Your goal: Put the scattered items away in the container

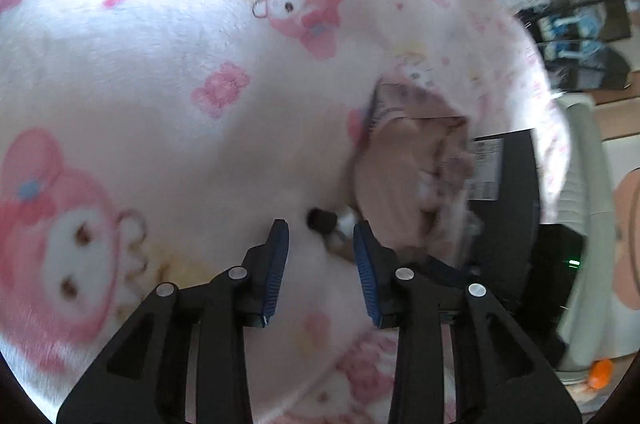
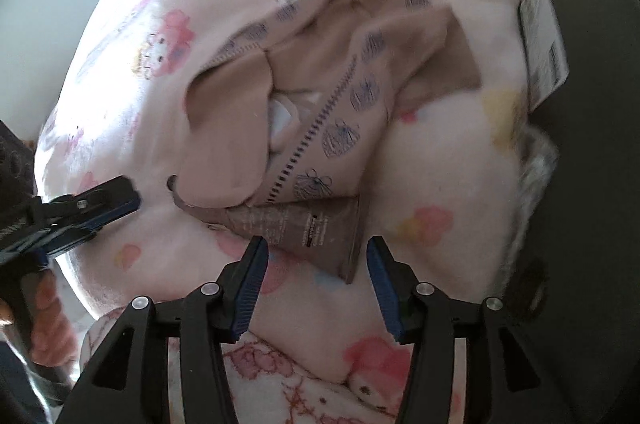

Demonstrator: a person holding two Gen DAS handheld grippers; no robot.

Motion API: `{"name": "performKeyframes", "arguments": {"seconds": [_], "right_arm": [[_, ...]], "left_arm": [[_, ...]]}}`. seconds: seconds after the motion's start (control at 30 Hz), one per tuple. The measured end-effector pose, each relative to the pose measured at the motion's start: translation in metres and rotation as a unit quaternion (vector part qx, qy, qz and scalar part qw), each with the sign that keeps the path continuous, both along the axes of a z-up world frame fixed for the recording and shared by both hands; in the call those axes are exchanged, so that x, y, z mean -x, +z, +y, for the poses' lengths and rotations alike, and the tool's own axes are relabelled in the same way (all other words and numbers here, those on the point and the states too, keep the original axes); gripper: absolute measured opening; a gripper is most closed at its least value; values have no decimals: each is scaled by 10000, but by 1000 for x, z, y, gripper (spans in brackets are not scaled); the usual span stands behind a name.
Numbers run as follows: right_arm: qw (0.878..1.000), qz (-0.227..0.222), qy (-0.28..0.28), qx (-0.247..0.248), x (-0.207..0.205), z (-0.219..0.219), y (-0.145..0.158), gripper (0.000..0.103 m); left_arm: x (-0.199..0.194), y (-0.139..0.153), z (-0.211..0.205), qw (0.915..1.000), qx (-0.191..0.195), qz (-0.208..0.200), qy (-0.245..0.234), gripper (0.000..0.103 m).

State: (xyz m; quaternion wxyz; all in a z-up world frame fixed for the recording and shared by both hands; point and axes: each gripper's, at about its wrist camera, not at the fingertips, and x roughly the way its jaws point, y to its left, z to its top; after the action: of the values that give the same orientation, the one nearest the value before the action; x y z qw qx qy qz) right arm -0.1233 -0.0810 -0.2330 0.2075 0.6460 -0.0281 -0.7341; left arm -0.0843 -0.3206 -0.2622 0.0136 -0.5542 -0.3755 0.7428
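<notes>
A beige zip pouch with a dark printed pattern lies open on a pink cartoon fleece blanket; it also shows as a blurred pouch in the left wrist view. A brown tube lies partly under its flap, dark cap poking out left. My right gripper is open, the tube's flat end between its fingers, pads not pressing. My left gripper is open around the tube's dark cap; it appears as the left gripper in the right wrist view. Something white sits inside the pouch.
A black object with a white label borders the blanket on the right, also seen as a black object. A pale ribbed appliance and dark shelves stand beyond. A person's hand holds the left gripper.
</notes>
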Motion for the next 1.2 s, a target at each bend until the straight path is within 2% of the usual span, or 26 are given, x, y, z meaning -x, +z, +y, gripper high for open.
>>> {"name": "performKeyframes", "arguments": {"seconds": [0.23, 0.37, 0.53, 0.67, 0.8, 0.83, 0.87, 0.9, 0.93, 0.97, 1.03, 1.1, 1.13, 1.2], "right_arm": [[9990, -104, -121, 407, 16, 4, -6, 50], [9992, 268, 98, 290, 8, 1, 11, 48], [9978, 243, 443, 436, -14, 0, 32, 48], [9971, 12, 590, 474, -13, 4, 21, 48], [9982, -14, 496, 323, -16, 6, 7, 48], [9984, 26, 476, 318, -15, 6, 10, 48], [9981, 128, 471, 369, -16, 6, 17, 46], [9966, 194, 537, 591, -18, 7, 26, 45], [9951, 202, 594, 760, -19, 7, 31, 39], [9924, 200, 691, 1000, -22, 6, 40, 39], [9903, 376, 809, 1065, -28, 4, 55, 39], [9911, 652, 833, 803, -27, 1, 60, 39], [9931, 707, 728, 592, -27, 15, 62, 39], [9954, 618, 540, 498, -3, -1, 48, 39]], "left_arm": [[13, -16, 6, 9997, -228, -39, -1, 32], [1, -3, 6, 9996, -250, -20, 86, 32], [-24, 15, 3, 9997, -251, 28, 49, 32], [-17, 0, 8, 9994, -205, -268, 47, 38], [-9, -3, 22, 9992, 99, -383, -42, 41], [-9, 1, 25, 9995, 85, -293, -46, 36], [-10, 3, 27, 9997, -129, -200, -103, 36], [-11, 7, 30, 9994, -314, -84, -136, 30], [-12, 11, 34, 9990, -408, 5, -178, 27], [-12, 16, 39, 9988, -418, 98, -251, 27], [-12, 21, 47, 9995, -156, 61, -257, 27], [-16, 15, 42, 9999, -16, -152, -54, 27], [-19, 13, 37, 9998, 4, -198, 35, 27], [-21, 12, 31, 9993, 178, -249, 212, 28]]}}
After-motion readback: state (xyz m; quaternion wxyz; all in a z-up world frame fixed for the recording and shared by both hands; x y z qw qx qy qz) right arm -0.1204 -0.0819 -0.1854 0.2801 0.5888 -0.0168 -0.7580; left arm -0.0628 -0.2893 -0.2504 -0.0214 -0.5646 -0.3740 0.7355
